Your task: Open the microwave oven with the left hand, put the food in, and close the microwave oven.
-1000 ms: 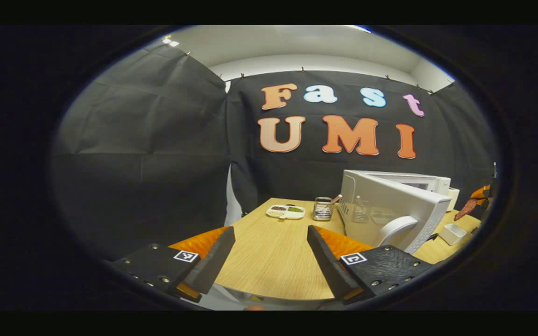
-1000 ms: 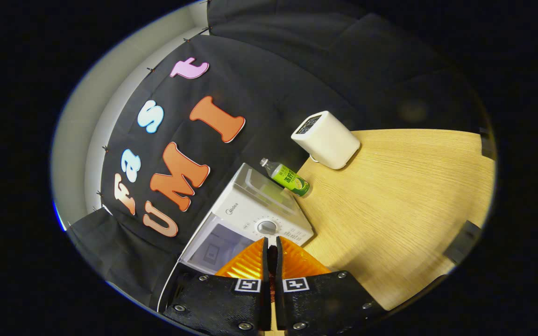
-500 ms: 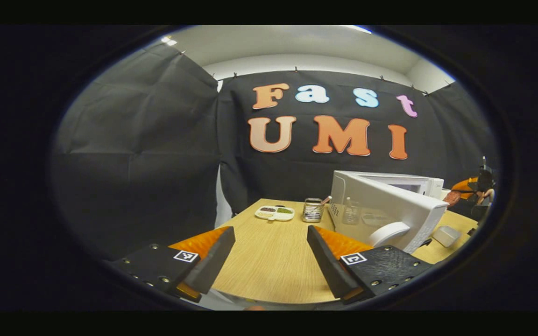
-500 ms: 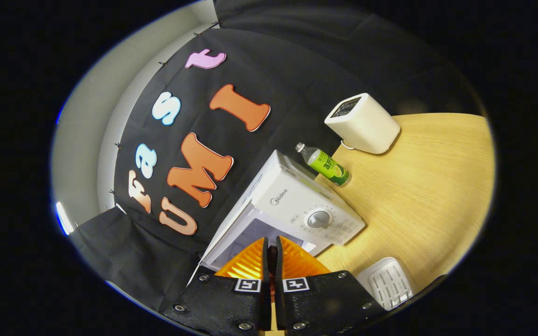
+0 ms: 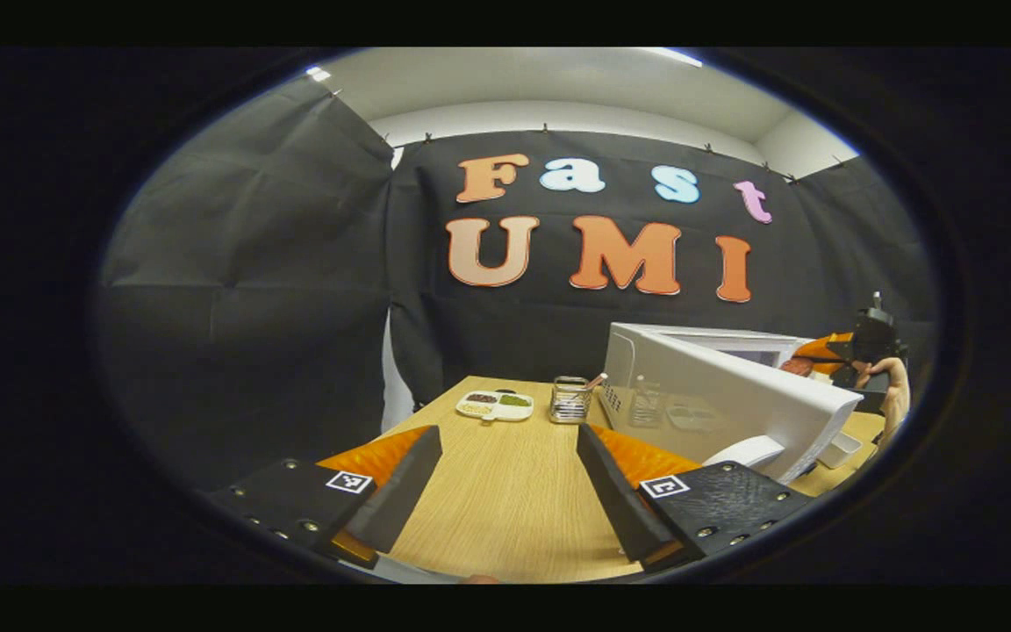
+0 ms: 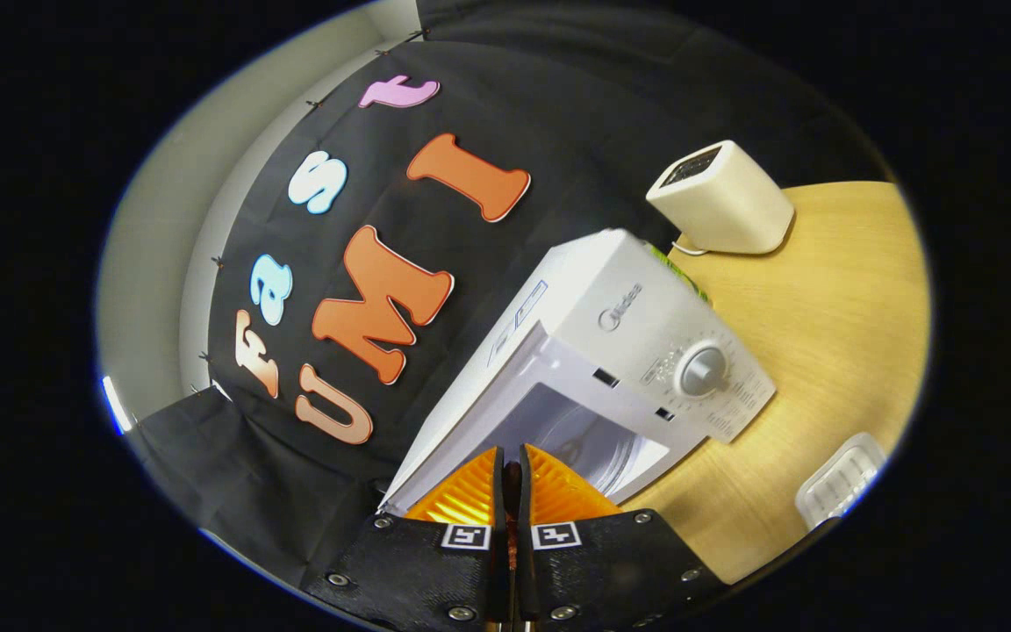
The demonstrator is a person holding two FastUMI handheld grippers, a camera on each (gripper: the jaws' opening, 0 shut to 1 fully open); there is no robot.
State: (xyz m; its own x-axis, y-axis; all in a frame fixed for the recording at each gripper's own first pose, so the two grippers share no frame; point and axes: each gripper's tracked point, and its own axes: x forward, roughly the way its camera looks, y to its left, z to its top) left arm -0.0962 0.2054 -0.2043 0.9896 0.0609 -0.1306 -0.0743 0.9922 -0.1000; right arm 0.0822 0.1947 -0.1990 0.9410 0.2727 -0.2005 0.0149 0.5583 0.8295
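The white microwave oven (image 6: 628,351) sits centre frame in the right gripper view, its door (image 5: 734,404) swung open so the cavity is free for loading. The right gripper (image 6: 510,478), bottom centre, is clenched on the reddish food (image 5: 797,366), aimed at the opening. In the left gripper view, the left gripper (image 5: 505,478) hangs released and empty over the wooden table (image 5: 505,509), clear of the door.

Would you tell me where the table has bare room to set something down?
Bare wood lies on the table between the left gripper and the snack tray, left of the open microwave door. It is crowded at the far edge, where tray and metal cup stand.
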